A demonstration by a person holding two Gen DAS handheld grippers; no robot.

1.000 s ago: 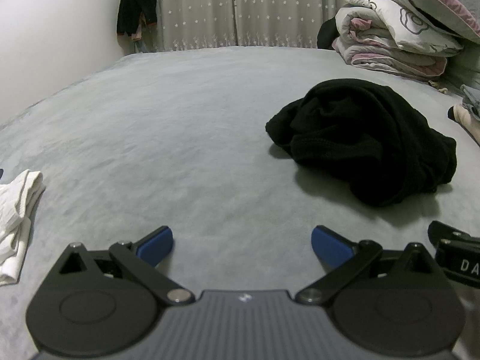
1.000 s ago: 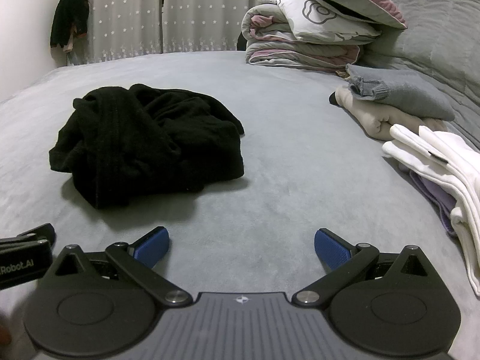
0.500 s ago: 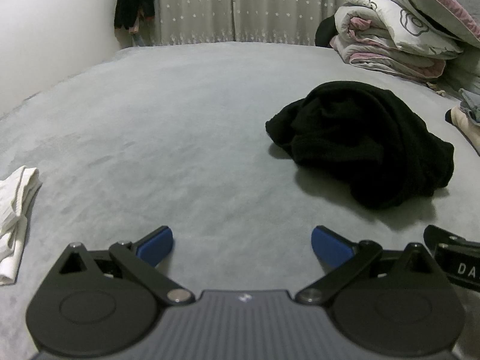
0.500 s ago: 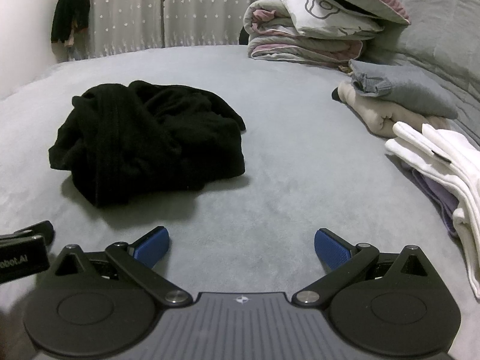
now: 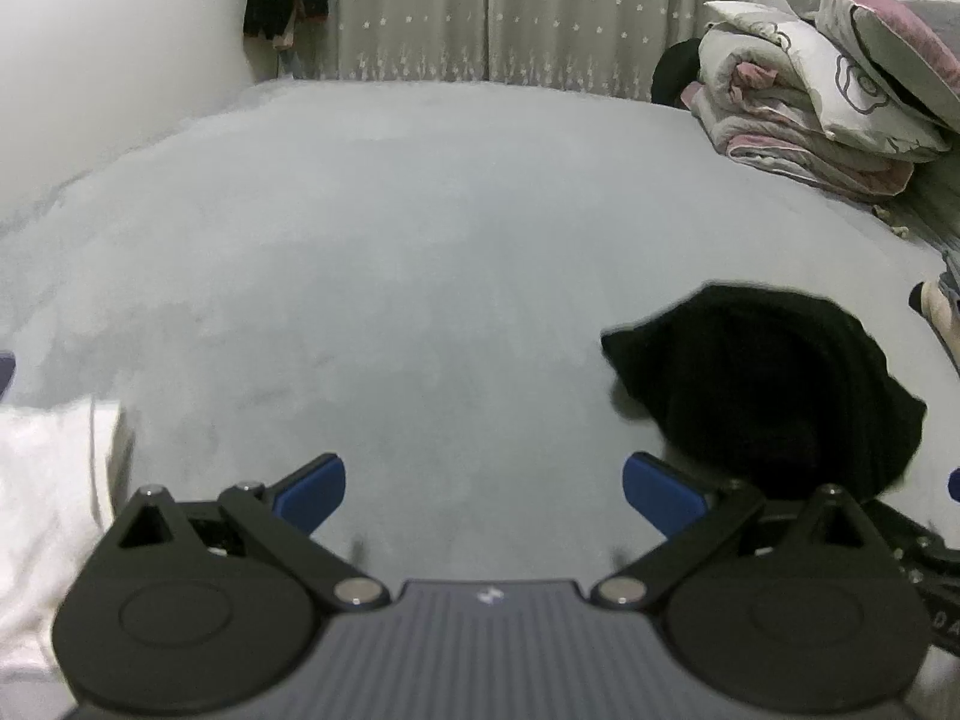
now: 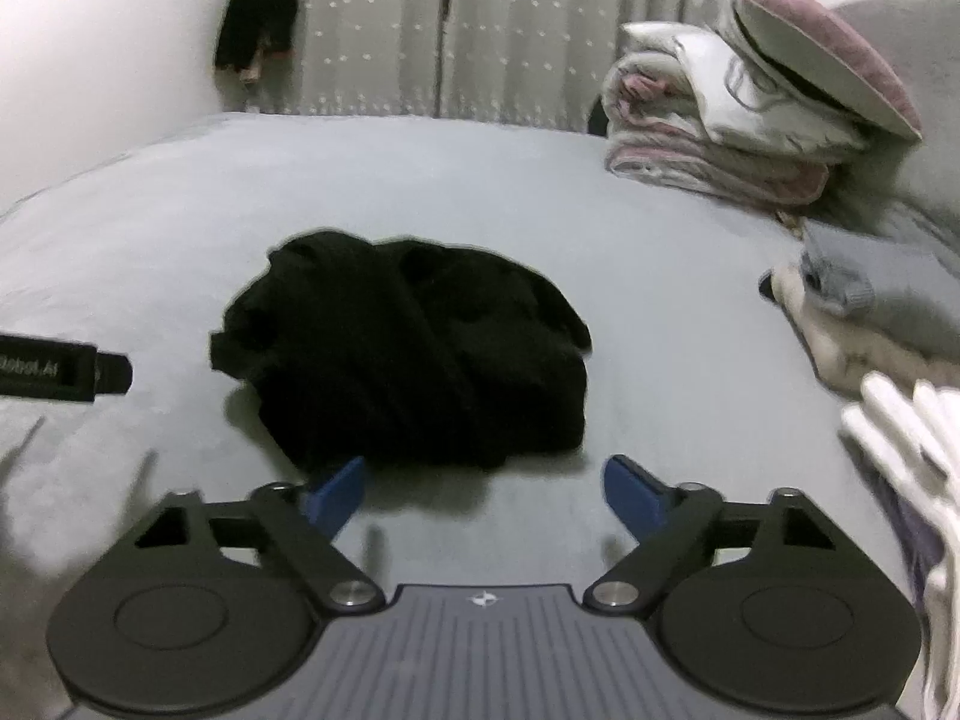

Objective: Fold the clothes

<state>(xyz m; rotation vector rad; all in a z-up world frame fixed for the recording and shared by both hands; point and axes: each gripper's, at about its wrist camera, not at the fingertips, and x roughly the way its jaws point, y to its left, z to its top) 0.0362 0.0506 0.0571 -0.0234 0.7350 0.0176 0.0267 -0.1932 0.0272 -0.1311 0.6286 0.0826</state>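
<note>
left gripper [image 5: 483, 495]: jaws wide, empty, over bare grey bed [image 5: 420, 276] | right gripper [image 6: 483, 495]: jaws wide, empty, left pad [image 6: 336, 495] just beside black garment [image 6: 414, 360] | garment: crumpled heap mid-bed, right of left gripper | folded stack [image 6: 882, 324] at right edge | white cloth [image 5: 48, 492] at left

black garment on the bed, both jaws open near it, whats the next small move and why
Probably ease the right gripper forward and down onto the near edge of the black garment. Its jaws stand open and empty right in front of the crumpled heap, which lies unfolded on the grey bed. The left gripper, also open, sits off to the garment's left.
</note>
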